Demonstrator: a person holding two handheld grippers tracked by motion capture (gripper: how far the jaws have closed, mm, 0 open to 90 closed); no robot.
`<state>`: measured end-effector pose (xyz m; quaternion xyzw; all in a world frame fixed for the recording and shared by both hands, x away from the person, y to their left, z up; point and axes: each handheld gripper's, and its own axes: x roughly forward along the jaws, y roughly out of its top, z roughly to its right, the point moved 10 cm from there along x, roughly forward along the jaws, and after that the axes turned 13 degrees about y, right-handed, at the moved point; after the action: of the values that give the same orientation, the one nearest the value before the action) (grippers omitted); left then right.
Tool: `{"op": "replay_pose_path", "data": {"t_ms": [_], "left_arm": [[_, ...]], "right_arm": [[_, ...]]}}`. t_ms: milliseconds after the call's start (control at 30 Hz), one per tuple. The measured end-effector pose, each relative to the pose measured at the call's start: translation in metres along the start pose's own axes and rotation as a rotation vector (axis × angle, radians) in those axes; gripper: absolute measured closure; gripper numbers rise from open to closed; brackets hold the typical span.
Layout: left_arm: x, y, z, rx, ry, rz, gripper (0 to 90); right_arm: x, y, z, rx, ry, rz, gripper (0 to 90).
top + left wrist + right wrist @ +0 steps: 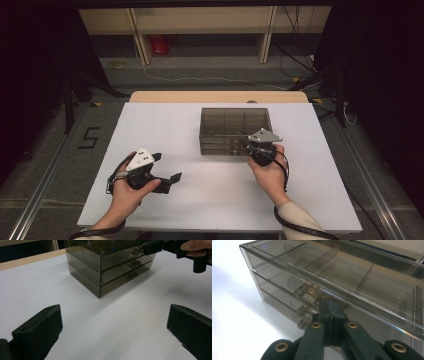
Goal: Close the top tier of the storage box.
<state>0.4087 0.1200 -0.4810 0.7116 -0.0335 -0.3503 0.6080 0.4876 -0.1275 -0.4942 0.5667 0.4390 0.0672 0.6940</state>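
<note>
Grippers at a smoked drawer box

Smoky clear drawer box [235,131] sits on the white table [165,130], right of centre toward the far edge, three drawers stacked with their handles on the near face. Right gripper [248,146] has its jaws pressed together at the top drawer's handle [308,293]; whether they pinch it I cannot tell. Left gripper [166,172] rests low at the near left, well apart from the box, jaws spread wide with nothing between them.
</note>
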Motion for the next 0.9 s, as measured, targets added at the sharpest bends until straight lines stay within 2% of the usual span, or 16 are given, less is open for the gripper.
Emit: {"op": "replay_pose_path", "data": {"t_ms": [167, 300, 467, 733, 900], "left_arm": [[0.000, 0.000, 0.000, -0.003, 0.000, 0.000, 0.0], [-0.001, -0.001, 0.000, -0.002, -0.003, -0.004, 0.0], [-0.001, -0.002, 0.000, -0.001, -0.003, -0.004, 0.0], [-0.001, -0.003, 0.000, -0.004, -0.003, -0.009, 0.0], [-0.001, -0.003, -0.001, -0.005, -0.001, -0.006, 0.0]], "right_arm": [[-0.002, -0.001, 0.000, 0.008, 0.006, -0.002, 84.2], [-0.006, -0.003, -0.001, 0.002, 0.000, -0.008, 70.1], [-0.012, -0.008, -0.005, -0.012, 0.006, -0.018, 60.6], [-0.025, -0.007, -0.005, -0.006, 0.016, 0.012, 50.4], [-0.029, -0.008, -0.007, -0.012, 0.030, 0.022, 47.3]]}}
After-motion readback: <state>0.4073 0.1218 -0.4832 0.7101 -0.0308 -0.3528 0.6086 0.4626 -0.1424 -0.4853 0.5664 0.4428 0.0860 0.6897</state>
